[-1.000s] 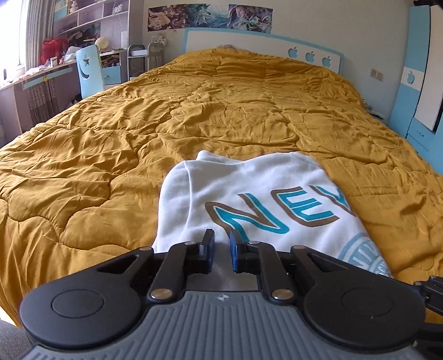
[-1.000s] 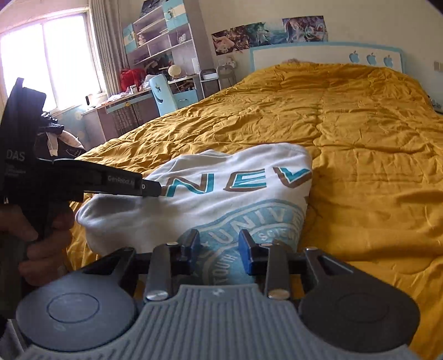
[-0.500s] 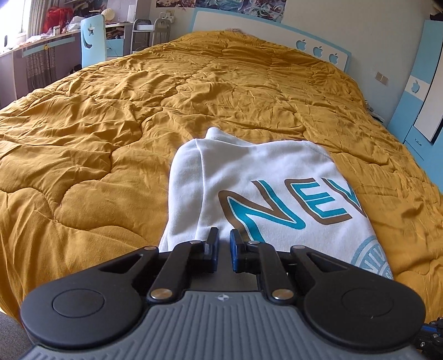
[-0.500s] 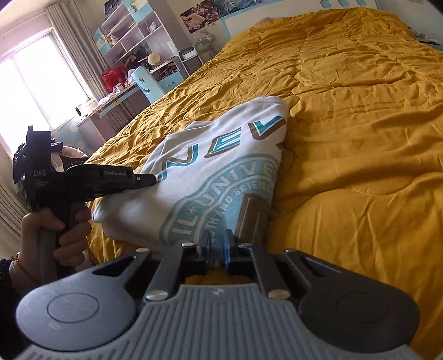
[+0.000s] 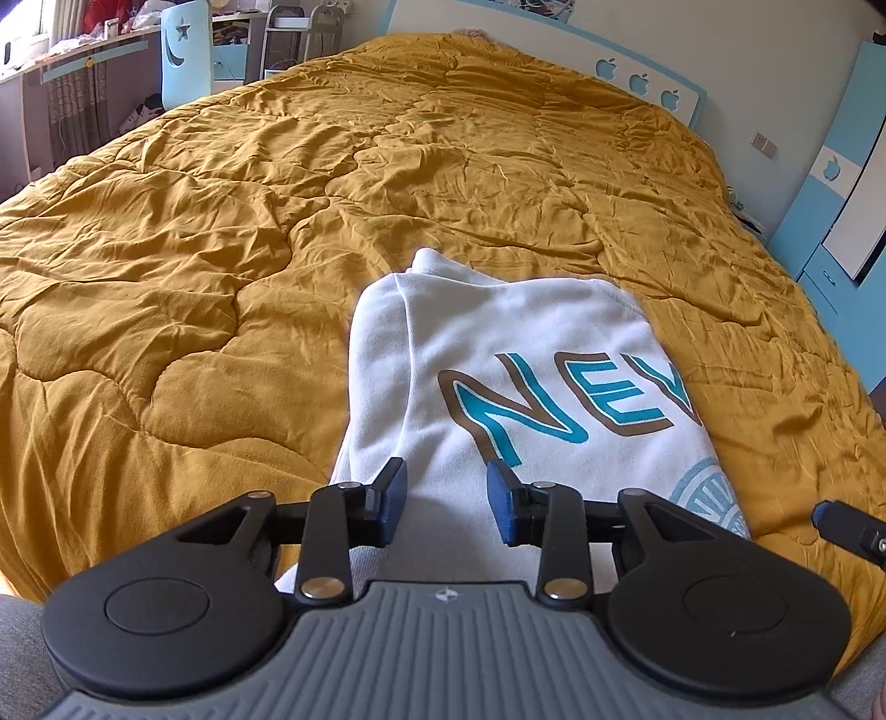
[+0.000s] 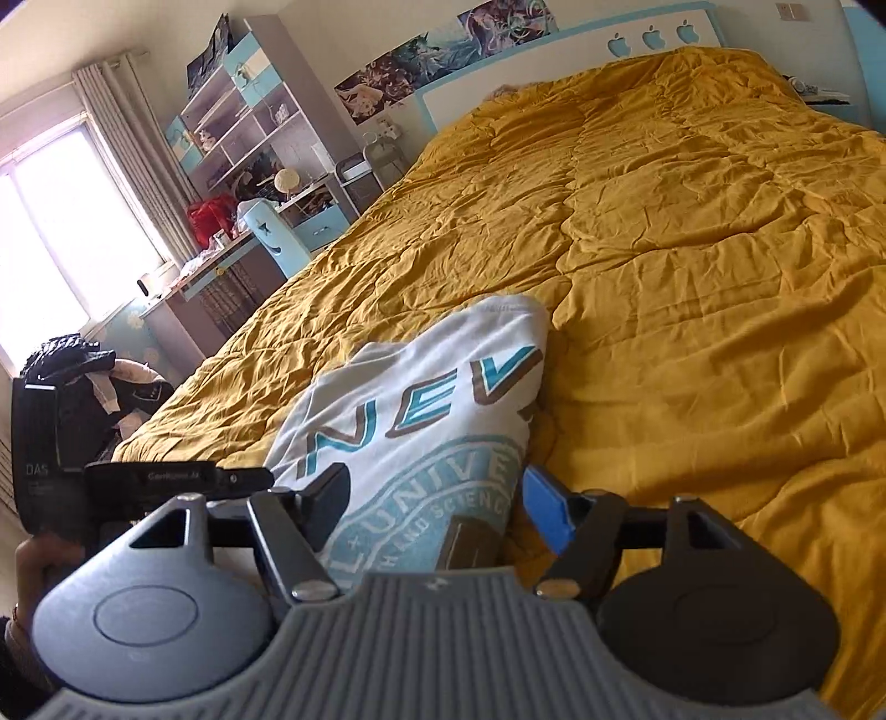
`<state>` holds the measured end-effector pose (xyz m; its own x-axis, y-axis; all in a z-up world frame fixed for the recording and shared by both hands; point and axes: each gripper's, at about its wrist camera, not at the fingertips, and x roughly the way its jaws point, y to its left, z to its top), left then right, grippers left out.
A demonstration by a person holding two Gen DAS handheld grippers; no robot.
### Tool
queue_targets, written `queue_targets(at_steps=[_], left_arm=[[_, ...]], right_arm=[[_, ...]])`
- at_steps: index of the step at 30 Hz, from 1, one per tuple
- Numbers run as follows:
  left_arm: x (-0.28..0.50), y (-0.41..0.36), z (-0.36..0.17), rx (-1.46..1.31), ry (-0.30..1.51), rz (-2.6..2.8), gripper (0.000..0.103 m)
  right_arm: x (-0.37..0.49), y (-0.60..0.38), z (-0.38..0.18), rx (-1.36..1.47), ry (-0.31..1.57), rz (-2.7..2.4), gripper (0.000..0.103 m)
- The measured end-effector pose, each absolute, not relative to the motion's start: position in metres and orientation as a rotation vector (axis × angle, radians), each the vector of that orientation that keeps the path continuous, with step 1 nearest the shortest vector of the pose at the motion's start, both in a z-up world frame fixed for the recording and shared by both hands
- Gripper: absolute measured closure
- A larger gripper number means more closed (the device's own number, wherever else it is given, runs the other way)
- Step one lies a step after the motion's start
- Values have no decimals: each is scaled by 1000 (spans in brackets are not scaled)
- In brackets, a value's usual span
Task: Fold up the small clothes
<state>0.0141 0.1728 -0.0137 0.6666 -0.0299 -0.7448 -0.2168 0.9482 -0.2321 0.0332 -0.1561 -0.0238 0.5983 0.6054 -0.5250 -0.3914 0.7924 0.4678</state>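
A folded white shirt (image 5: 498, 376) with teal and brown letters lies on the near part of the mustard quilt (image 5: 277, 221). It also shows in the right wrist view (image 6: 421, 410). My left gripper (image 5: 446, 501) is open, its blue pads apart over the shirt's near edge, holding nothing. My right gripper (image 6: 437, 507) is open, its pads apart on either side of the shirt's near right end. The left gripper's body (image 6: 166, 476) shows at the left of the right wrist view, and the right gripper's tip (image 5: 847, 529) at the right of the left wrist view.
The quilt covers the whole bed up to a white and blue headboard (image 5: 554, 50). A desk and blue chair (image 5: 185, 72) stand at the left of the bed. A blue wardrobe (image 5: 836, 194) stands at the right. Shelves (image 6: 249, 127) and a window (image 6: 61, 232) are at the far left.
Both grippers have opened and let go of the shirt's near edge, which now rests on the quilt. The right gripper has rolled and tilted down toward the shirt.
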Motion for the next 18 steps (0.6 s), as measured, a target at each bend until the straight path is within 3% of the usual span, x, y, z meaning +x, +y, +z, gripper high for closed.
queue_targets(at_steps=[3, 7, 10, 18], left_arm=[[13, 173, -8, -338, 853, 96, 44], [12, 170, 4, -286, 848, 118, 41], [12, 188, 15, -336, 828, 73, 34], [48, 254, -1, -473, 940, -17, 33]], right_arm=[[57, -148, -26, 313, 742, 593, 21], [81, -139, -50, 352, 849, 531, 21], [94, -143, -66, 445, 902, 539, 21], [139, -166, -101, 793, 1142, 606, 20]])
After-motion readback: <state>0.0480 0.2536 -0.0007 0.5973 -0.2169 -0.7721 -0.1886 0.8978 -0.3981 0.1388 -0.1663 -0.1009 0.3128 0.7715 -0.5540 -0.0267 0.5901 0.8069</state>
